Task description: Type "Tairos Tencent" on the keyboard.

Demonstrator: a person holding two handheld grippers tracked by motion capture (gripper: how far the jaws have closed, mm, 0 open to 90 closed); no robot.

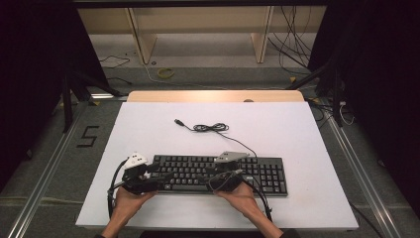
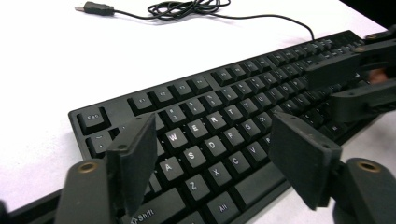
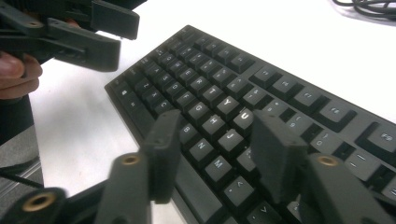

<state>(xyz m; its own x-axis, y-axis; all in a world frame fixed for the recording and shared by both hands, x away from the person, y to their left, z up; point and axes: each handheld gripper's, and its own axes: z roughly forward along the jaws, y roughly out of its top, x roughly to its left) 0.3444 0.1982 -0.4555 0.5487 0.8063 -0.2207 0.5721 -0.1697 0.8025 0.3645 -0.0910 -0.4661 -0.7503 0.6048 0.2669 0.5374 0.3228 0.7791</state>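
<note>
**Keyboard on the bench: both hand-held grippers over the keys**

Your left hand-held gripper (image 1: 157, 177) sits over the left end of the keyboard (image 1: 257, 173). In the left gripper view its jaws stand wide apart above the A, S, D and Z, X, C keys, with nothing between them but the keys below.

The keyboard is black, full-size, with white legends and a number pad at its right end. It lies flat on the white bench (image 1: 297, 129), long side parallel to the near edge and close to it. Its thin black cable (image 1: 210, 128) leaves the rear edge, runs back into a loose coil, and ends in a USB plug (image 1: 179, 121) lying free on the bench.

Your right hand-held gripper (image 1: 214, 176) sits over the middle of the keyboard. In the right gripper view its jaws are open to a moderate gap above the H, J, N and M keys and grip nothing.
</note>
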